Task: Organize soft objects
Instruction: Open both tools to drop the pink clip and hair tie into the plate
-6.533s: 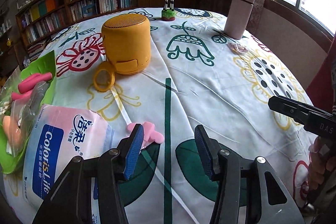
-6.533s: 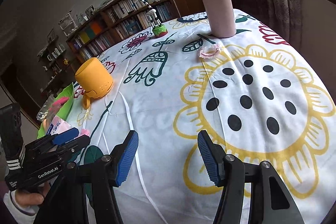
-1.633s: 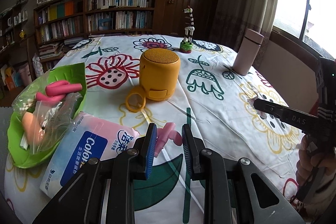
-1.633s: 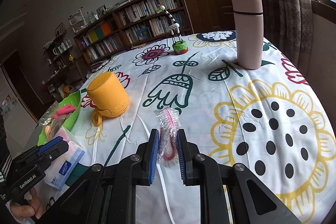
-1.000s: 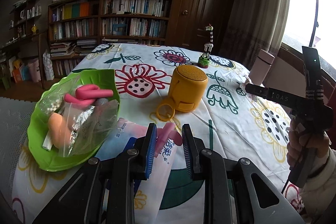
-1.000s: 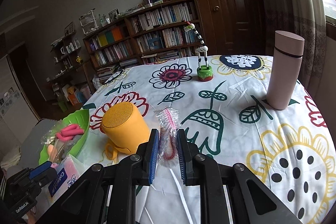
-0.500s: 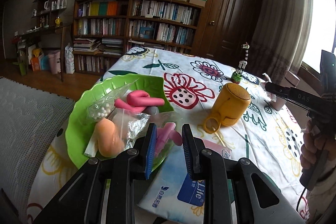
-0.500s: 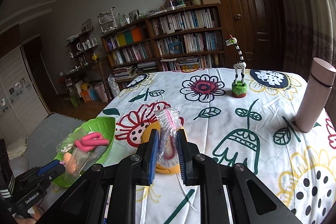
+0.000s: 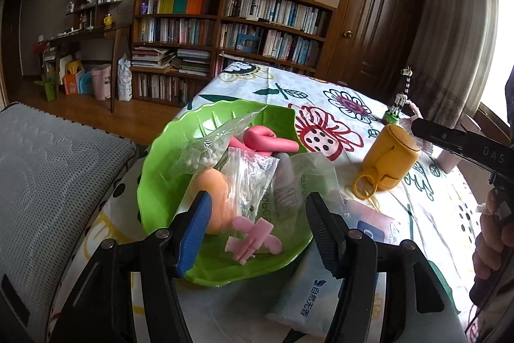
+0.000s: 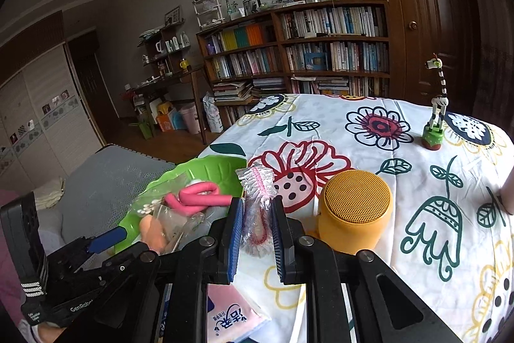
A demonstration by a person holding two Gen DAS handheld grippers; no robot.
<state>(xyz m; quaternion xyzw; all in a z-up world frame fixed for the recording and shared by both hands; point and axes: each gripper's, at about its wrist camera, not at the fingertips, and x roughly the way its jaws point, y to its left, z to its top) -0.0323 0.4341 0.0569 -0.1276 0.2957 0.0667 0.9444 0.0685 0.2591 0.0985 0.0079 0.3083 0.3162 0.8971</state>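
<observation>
While left tongs (image 9: 255, 222) gape over bowl (image 9: 160, 156), speaker (image 10: 355, 211) flanks right tongs (image 10: 255, 241).

Dim daylight from window (fisheye-warped, dark corners).

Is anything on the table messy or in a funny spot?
Nothing is spilled or broken. The one odd spot: the tissue pack lies partly tucked under the rim of the green leaf bowl, not off by itself. The pink bow sits loose in the bowl.
</observation>
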